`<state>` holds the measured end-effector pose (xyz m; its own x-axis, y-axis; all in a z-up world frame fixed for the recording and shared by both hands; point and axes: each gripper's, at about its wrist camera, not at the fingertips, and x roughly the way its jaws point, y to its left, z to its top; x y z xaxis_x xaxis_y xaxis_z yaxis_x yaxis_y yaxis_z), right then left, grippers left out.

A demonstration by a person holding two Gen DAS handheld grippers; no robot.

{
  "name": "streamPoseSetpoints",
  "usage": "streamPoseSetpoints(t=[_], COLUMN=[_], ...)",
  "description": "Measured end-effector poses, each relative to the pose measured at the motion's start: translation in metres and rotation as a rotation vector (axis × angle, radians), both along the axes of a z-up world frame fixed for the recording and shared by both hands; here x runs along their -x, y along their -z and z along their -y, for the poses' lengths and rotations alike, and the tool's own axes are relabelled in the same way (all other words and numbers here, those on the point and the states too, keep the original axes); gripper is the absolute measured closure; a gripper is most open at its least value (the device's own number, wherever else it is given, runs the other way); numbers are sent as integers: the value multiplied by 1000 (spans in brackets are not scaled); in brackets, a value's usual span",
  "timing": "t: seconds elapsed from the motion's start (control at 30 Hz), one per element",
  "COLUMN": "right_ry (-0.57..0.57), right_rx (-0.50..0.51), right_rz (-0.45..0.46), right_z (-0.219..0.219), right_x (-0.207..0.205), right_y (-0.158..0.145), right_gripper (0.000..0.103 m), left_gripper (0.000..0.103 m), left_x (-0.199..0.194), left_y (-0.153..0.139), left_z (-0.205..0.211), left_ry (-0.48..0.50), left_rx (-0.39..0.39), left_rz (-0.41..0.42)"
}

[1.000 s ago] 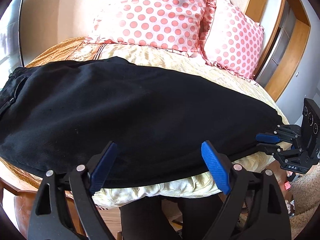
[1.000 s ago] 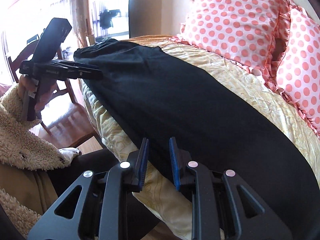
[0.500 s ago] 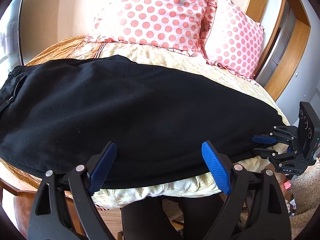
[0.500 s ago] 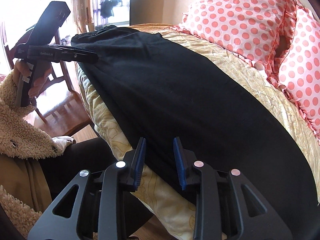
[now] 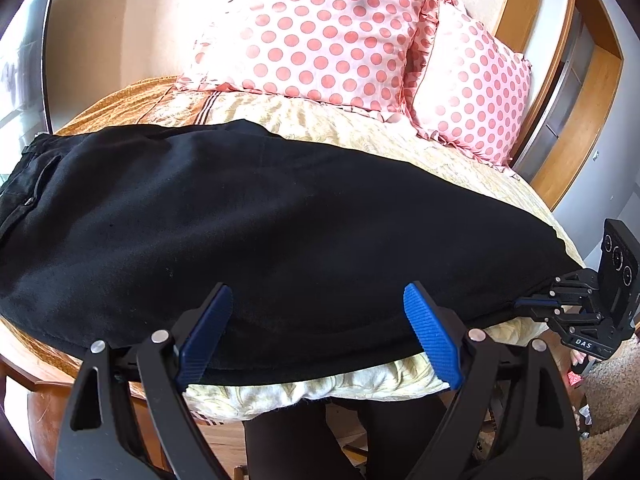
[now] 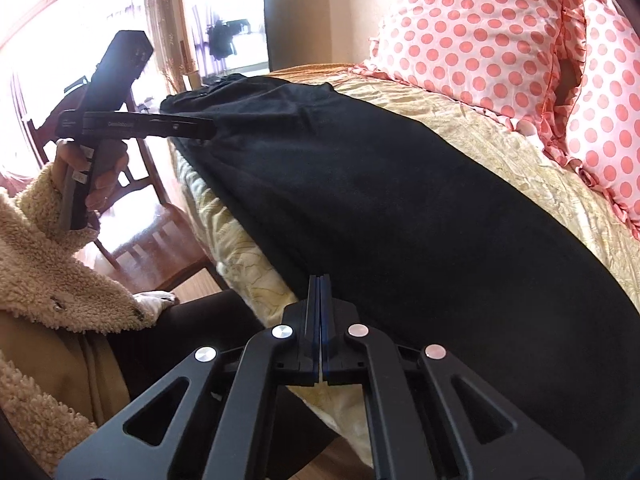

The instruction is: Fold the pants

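Right wrist view first: pinched shut on the right tool [image 6: 320, 286], having just snapped closed, with the near edge of the pants [image 6: 400, 200] apparently nipped between the pads, though black on black, so hard to swear to. Seen from the left wrist view as well, clamped at the leg-end corner of the pants [image 5: 280, 220], right at the hem.

Over to the left tool [image 5: 318, 296]: spread wide, gripping nothing, hovering just above the near edge of the fabric around mid-length. From the other side, spotted as the left tool [image 6: 200, 130] poised near the waist end, held in a hand [image 6: 100, 172] poking out of a fleecy sleeve [image 6: 40, 260].

Moving outward: spread flat and long along the near side of the bed [image 5: 440, 160], waistband and pocket zip off to the left, hem to the right, spotted pillows [image 5: 320, 40] well apart behind. Looks to be already halved lengthwise, one leg stacked on the other, judging by the single narrow strip. Smooth, no big wrinkles.

So, roughly half done by that reading. Left to do: carrying the hem end across to the waist, perhaps one more fold after that, then tidying the edges. Only one end secured so far; nothing taken up on the left yet.
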<state>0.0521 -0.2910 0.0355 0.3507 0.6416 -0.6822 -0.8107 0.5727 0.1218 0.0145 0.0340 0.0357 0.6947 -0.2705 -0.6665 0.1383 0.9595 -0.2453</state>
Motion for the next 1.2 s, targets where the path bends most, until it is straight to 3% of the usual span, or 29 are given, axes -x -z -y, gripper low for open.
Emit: streamPoseSetpoints(t=[0.1,0.23,0.3,0.4,0.43,0.57,0.67,0.77,1.0,1.13,1.2], right_ry=[-21,-36,-36,-44,-52,-31,-6,-6,-42,-79,-89], right_rx=[82,-6,-41,-24,-18,-36,-37,-30,26,69,105], right_rz=[8,-22,9,70,78,88,104,47,-94,-118,-104], right_z=[-4,1,0,-14,-21,-55,-92,-137,-228,-249,-257], right_x=[9,11,10,5,2,-33,-73,-122,-205,-214,-212], right_y=[6,-10,-26,-40,-42,-56,-70,-73,-41,-25,-19], right_gripper=[103,103,96,71,70,70,70,70,70,70,75], left_gripper=[15,15,15,15,15,13,13,13,13,13,13], left_x=[-3,-8,-9,-9,-9,-9,-9,-3,8,10,12], left_y=[-2,-2,0,2,2,4,11,18,22,22,22], left_z=[2,3,3,0,-2,-7,-10,-9,-14,-18,-18], left_ry=[7,17,19,24,25,12,13,19,22,41,52], left_rx=[-12,11,13,27,25,0,25,16,49,72,69], left_rz=[15,23,23,17,18,26,2,11,42,48,53])
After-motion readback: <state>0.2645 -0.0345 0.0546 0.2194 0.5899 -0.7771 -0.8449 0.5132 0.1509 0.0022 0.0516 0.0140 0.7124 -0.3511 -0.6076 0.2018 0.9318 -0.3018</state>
